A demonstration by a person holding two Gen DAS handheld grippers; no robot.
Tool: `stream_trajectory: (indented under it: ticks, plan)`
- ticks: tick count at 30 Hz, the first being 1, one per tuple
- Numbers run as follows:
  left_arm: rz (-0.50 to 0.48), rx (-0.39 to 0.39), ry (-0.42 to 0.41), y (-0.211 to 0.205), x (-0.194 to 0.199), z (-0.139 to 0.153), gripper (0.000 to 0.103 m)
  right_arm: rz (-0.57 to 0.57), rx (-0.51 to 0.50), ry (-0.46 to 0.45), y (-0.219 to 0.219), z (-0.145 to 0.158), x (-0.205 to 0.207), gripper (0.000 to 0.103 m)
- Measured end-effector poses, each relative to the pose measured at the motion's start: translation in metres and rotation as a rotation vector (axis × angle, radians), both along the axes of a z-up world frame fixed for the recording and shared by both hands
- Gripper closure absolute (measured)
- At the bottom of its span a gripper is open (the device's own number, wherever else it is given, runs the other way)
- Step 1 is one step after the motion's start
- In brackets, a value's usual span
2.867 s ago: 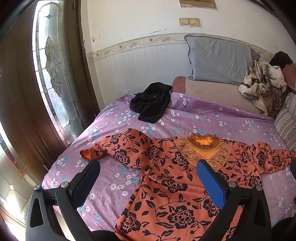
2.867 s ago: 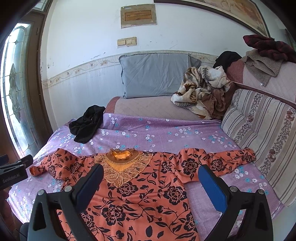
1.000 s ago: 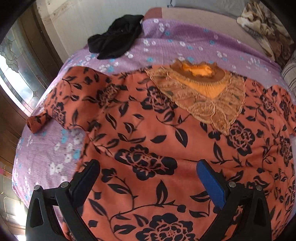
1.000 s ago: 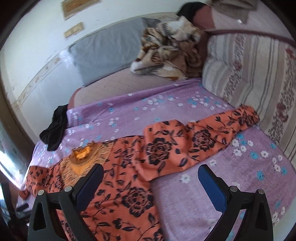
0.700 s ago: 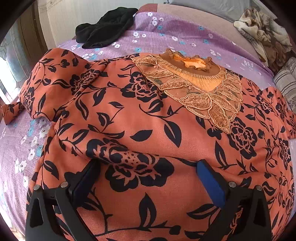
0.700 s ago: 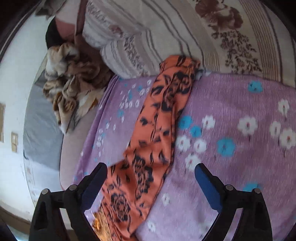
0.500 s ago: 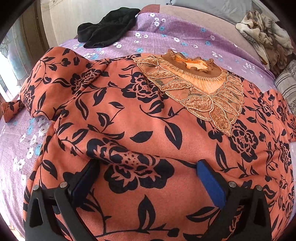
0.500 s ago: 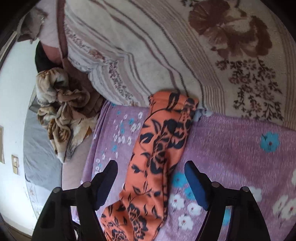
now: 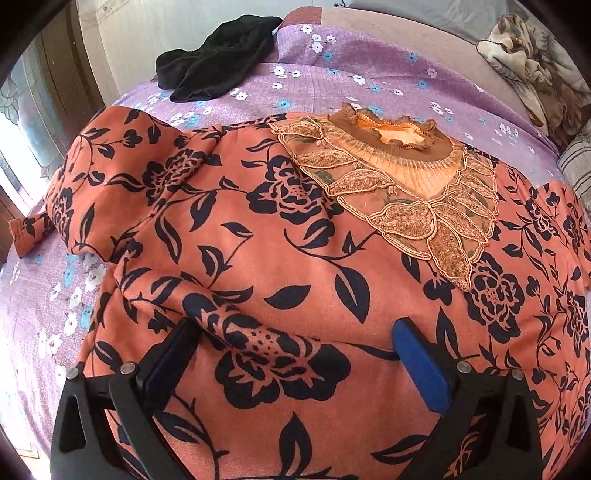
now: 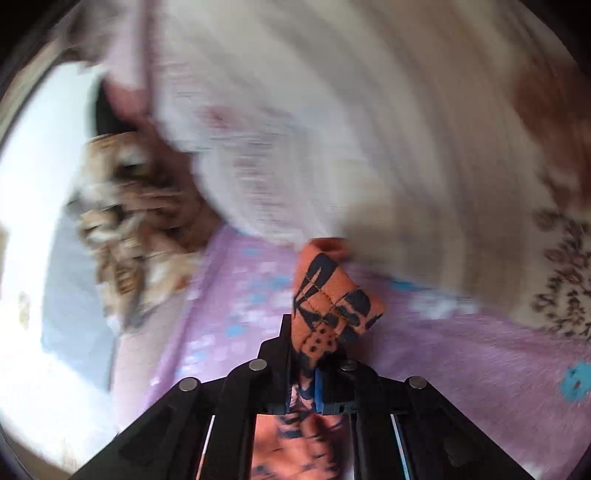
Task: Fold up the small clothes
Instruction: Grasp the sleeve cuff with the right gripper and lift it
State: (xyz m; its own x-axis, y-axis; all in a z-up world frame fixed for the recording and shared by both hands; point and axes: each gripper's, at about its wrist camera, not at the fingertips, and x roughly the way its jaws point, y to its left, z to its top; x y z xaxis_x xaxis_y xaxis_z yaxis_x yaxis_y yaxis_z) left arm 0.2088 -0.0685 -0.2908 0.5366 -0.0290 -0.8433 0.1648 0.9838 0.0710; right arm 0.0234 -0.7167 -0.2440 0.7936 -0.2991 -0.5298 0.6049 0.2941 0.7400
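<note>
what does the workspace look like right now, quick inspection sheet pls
surface: purple flowered bedsheet on a bed.
job's things: orange floral top spread face up, lace collar away from the camera; sleeve cuff raised off the sheet.
clutter: black garment beyond the top; crumpled brown blanket at the far right.
grippers: left gripper open, a ridge of the top's fabric between its fingers; right gripper shut on the sleeve cuff.
cables: nothing seen.
surroundings: striped cushion, blurred; white wall.
</note>
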Motion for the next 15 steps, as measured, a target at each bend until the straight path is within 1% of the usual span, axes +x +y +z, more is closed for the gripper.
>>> stream_trajectory:
  ticks: [2,4,6,8,10,11,12,13,15]
  plan:
    - [0.014,0.018,-0.057,0.002,-0.002,0.011,0.000,0.104,-0.041,-0.109,0.032,0.035,0.014,0.095]
    - [0.021,0.010,-0.107,0.008,-0.004,0.023,0.000,0.227,-0.044,-0.218,0.074,0.063,0.031,0.095]
    - [0.037,-0.026,-0.133,0.019,-0.003,0.033,0.000,0.375,-0.025,-0.299,0.123,0.081,0.054,0.095]
    - [0.067,-0.050,-0.141,0.031,0.000,0.039,0.000,0.534,0.006,-0.336,0.180,0.086,0.083,0.095]
    - [0.109,-0.062,-0.146,0.043,0.003,0.045,0.000,0.688,0.071,-0.346,0.240,0.076,0.111,0.095]
    - [0.127,-0.070,-0.150,0.050,0.004,0.047,0.000,0.761,0.125,-0.347,0.268,0.065,0.124,0.092]
    - [0.142,-0.080,-0.155,0.056,0.004,0.049,0.000,0.830,0.178,-0.337,0.295,0.053,0.135,0.091]
    - [0.157,-0.090,-0.158,0.062,0.005,0.051,0.000,0.882,0.230,-0.305,0.317,0.040,0.147,0.089]
    - [0.178,-0.116,-0.157,0.071,0.005,0.053,0.000,0.962,0.341,-0.241,0.349,0.012,0.166,0.063]
